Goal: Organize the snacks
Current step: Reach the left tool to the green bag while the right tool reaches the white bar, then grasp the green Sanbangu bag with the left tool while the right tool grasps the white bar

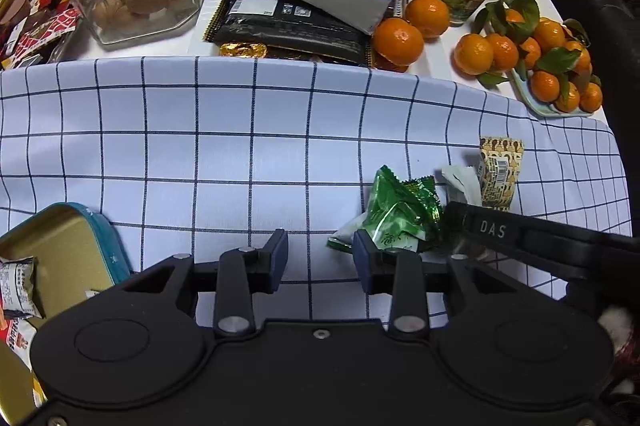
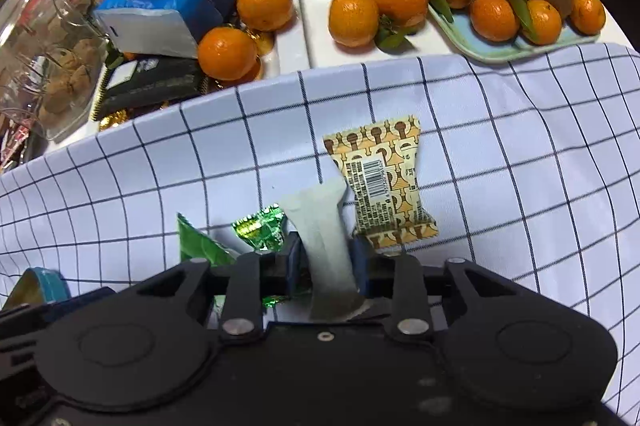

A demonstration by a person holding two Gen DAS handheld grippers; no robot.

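white sachet (image 2: 326,238) lengthwise between jaws, seemingly pinched

Checked cloth (image 1: 200,130) over table, wrapped snacks (image 2: 384,182) on it (mandarins (image 1: 400,40) beyond)

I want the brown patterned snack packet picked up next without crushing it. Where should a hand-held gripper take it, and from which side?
Take the brown patterned packet across its narrow middle, coming straight down from above. It lies flat on the checked cloth with both crimped ends flaring wider, so the waist probably fits the jaws best. Its right side is free; the white packet lies close on its left.
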